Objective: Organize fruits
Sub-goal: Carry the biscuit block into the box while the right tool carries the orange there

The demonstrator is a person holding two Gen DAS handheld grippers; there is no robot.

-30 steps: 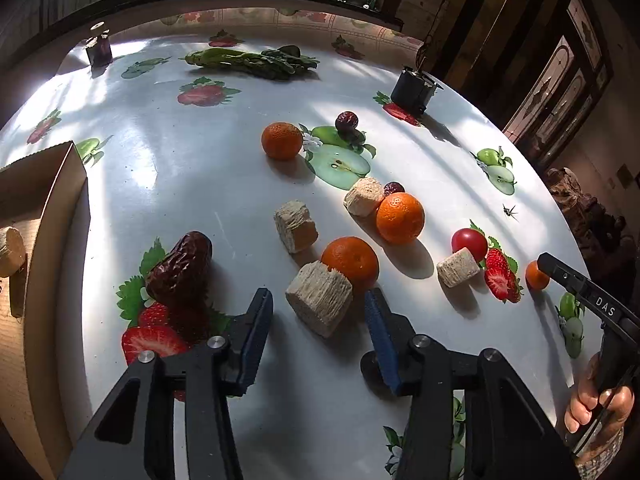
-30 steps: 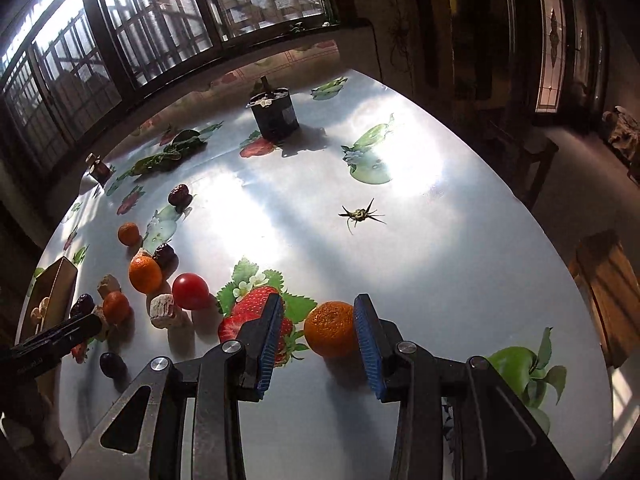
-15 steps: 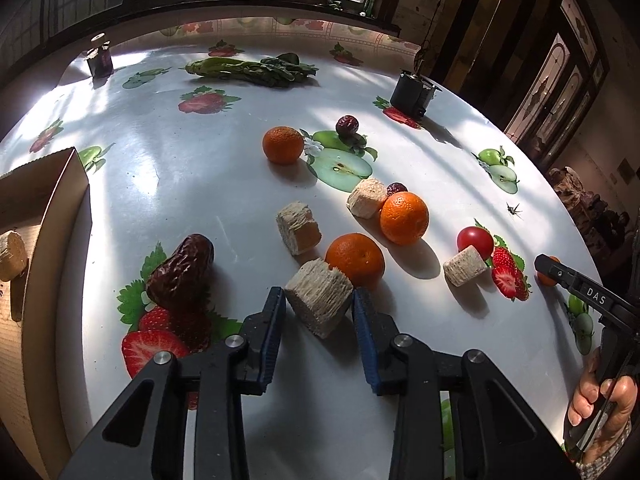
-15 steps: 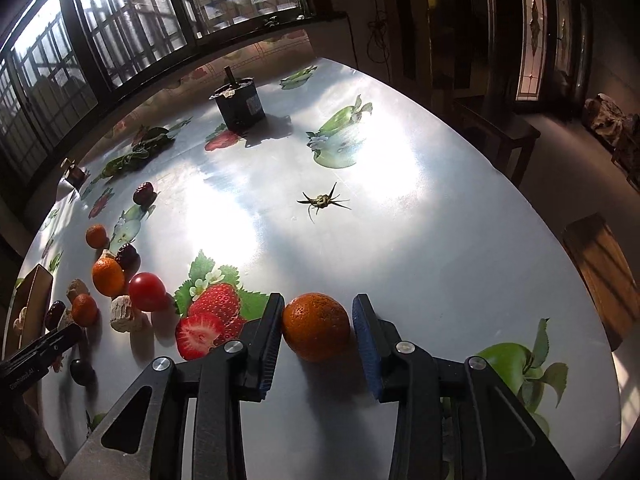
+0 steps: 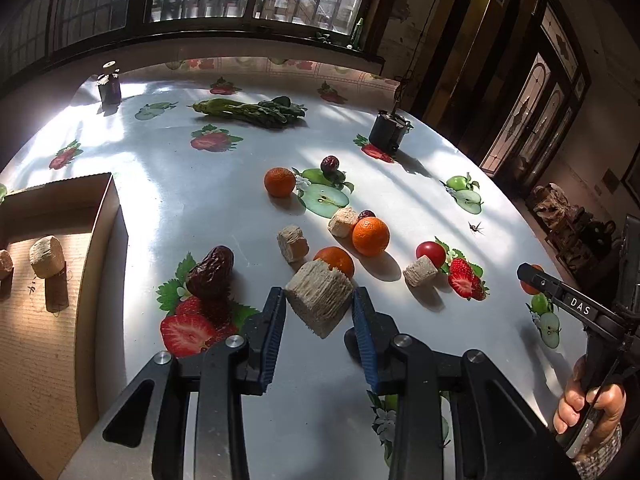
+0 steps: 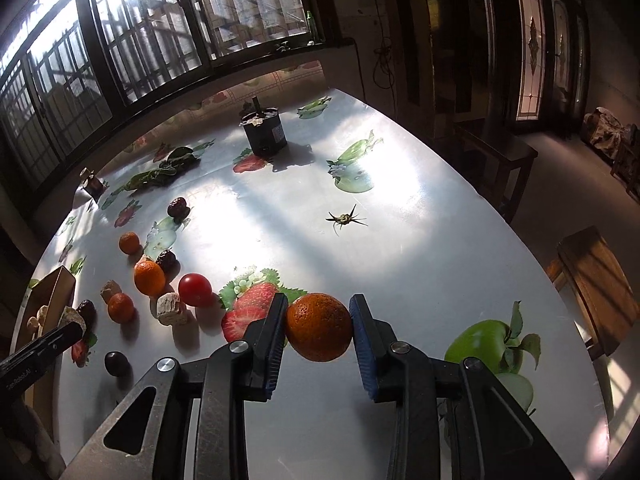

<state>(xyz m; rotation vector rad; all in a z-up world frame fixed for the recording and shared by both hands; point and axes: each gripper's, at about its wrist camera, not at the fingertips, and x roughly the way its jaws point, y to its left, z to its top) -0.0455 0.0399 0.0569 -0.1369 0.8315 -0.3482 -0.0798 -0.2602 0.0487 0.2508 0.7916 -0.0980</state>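
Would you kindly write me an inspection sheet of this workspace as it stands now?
Surface: table under glossy fruit-print cloth.
Job's things: loose oranges, red date, cherry tomato, beige blocks; cardboard box holds beige pieces.
Clutter: greens, black pot, small bottle.
Grippers: left claw shut on textured block; right claw shut on orange.
Cables: nothing seen.
Surroundings: barred windows, dark doors.

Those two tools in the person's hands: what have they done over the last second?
The left tool closed on the beige fibrous block and lifted it. The right tool, whose jaws have just been closing, gripped the orange and raised it. The other oranges, red tomato, wrinkled date and cardboard box stayed put.
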